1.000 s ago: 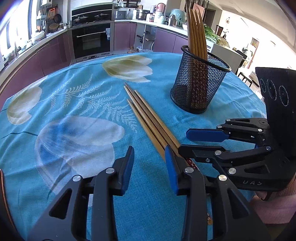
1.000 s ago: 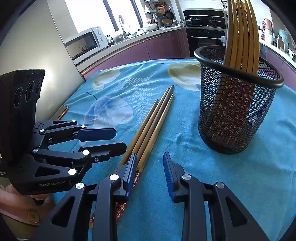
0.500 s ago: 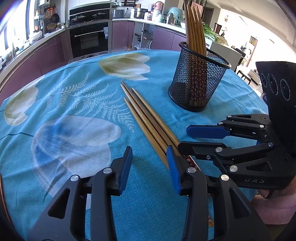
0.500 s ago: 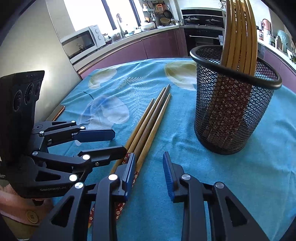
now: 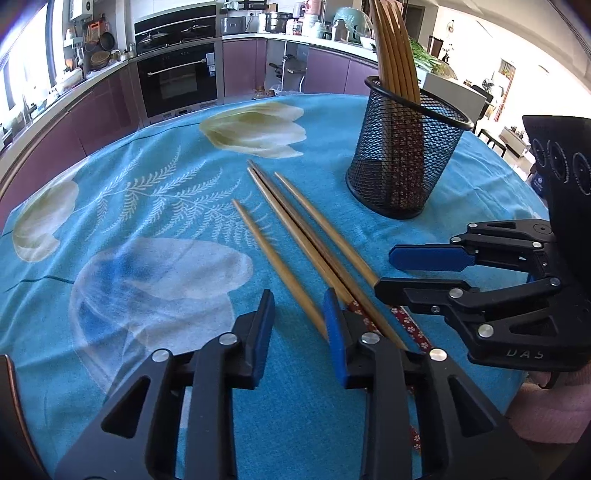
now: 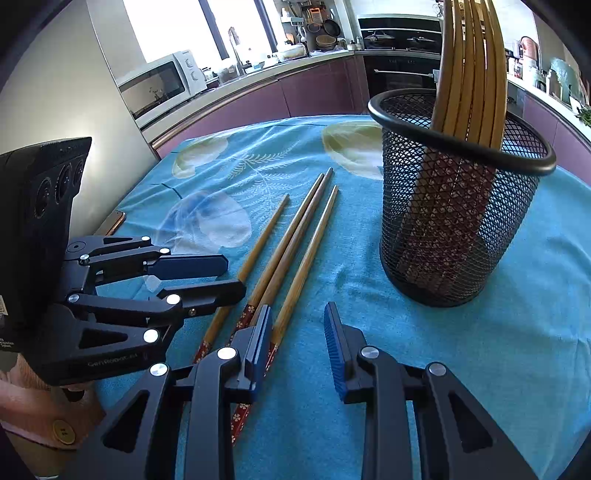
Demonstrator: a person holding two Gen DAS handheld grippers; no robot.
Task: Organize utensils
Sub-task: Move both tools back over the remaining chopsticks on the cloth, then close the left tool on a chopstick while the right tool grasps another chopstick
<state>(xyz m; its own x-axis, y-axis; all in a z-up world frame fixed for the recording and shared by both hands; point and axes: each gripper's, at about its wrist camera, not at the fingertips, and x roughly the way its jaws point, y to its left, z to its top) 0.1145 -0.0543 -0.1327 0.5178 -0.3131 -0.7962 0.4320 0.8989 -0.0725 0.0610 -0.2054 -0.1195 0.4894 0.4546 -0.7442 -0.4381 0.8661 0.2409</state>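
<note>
Left wrist: left gripper (image 5: 298, 312) jaws just narrowed, empty; chopsticks (image 5: 295, 236) beside right jaw.

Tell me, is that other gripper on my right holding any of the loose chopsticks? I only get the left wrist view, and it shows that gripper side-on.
Observer: No. Its own camera shows the right gripper open, with only bare blue tablecloth in the gap. The four loose chopsticks lie just left of the gap, and their flowered ends run behind the left finger.
Visitor: Anything in the kitchen that I'm missing?
Observer: Yes, a white microwave stands well to the left of the oven, below a bright window.
</note>
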